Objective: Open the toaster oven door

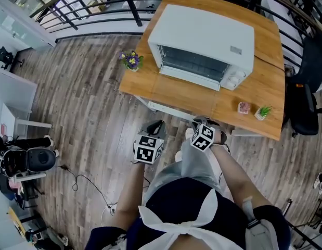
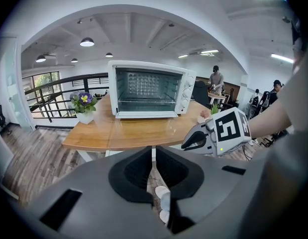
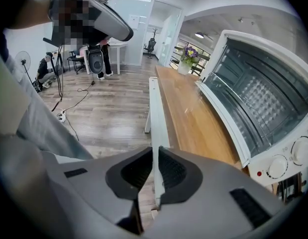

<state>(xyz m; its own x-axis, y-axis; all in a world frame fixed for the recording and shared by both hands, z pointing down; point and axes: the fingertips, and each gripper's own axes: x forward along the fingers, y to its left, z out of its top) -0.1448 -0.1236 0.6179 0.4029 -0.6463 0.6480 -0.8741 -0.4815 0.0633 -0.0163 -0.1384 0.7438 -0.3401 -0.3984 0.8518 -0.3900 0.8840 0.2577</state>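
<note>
The toaster oven [image 1: 202, 40] stands at upper centre of the head view on the wooden bench [image 1: 265, 87]. Below the bench edge, the left gripper [image 1: 155, 127] and right gripper [image 1: 201, 124], 2 in all, have jaws closed, empty.

White smooth painted-metal toaster oven [image 1: 202, 35]; glossy orange-brown wooden table [image 1: 265, 87]; matt grey wood-plank floor [image 1: 82, 98], visibly grained.

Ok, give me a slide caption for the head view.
Left gripper and right gripper held before a white toaster oven on a wooden table.
</note>
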